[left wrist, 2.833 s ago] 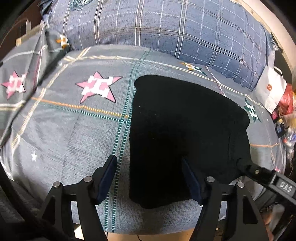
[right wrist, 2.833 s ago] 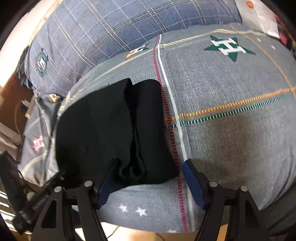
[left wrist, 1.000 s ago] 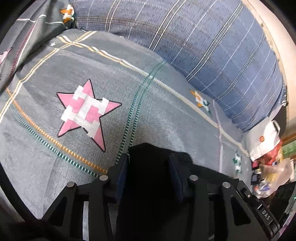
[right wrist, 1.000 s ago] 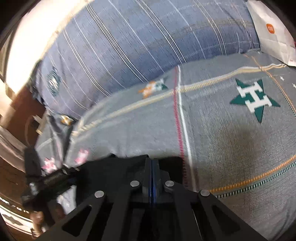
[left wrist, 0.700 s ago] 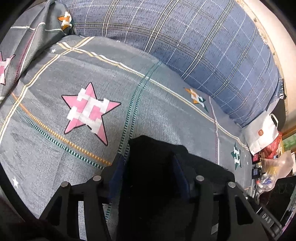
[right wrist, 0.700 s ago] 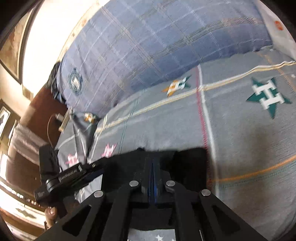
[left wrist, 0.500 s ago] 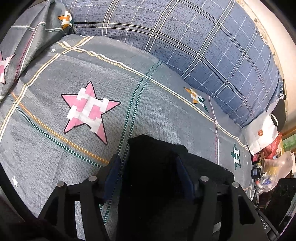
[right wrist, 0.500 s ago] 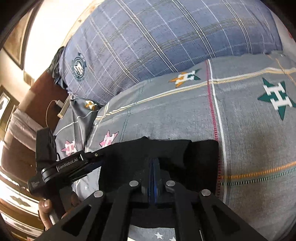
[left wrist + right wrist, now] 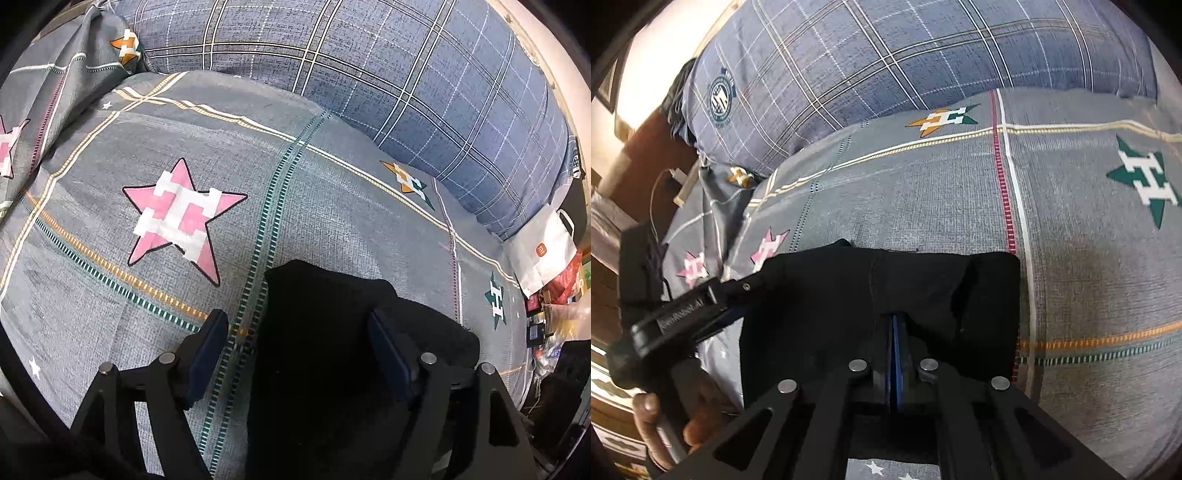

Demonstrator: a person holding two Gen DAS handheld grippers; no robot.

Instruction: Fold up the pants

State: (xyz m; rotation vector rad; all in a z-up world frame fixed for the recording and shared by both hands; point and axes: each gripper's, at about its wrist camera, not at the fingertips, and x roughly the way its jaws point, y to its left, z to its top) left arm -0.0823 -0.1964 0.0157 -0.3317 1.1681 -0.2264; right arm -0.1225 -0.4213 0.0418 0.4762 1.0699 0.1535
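Since the earlier frames the black fabric pants (image 9: 332,332) have been doubled over: the long dark panel that lay stretched across the bed is now a short, thick folded bundle. The left gripper (image 9: 299,354), which a second ago clamped the cloth, has just been opening; its blue-padded fingers (image 9: 207,350) now stand spread, one on bare bedding at 9 o'clock of the bundle's near corner, the other over the black cloth, neither pressing it.

The right gripper (image 9: 894,325) has its jaws pressed together, pinching a raised ridge of the pants (image 9: 871,295) at the bundle's 6 o'clock edge in the right wrist view. In that view the left gripper (image 9: 701,306) reaches in from 9 o'clock, held by a person's hand (image 9: 668,421) at the lower left.

The pants lie on the grey star-patterned bedsheet (image 9: 332,206), with a pink-and-white star (image 9: 181,218) at 10 o'clock of them. A blue plaid pillow (image 9: 406,81) lies beyond at 12 o'clock, and a white paper bag (image 9: 543,254) sits at the bed's edge at 3 o'clock.
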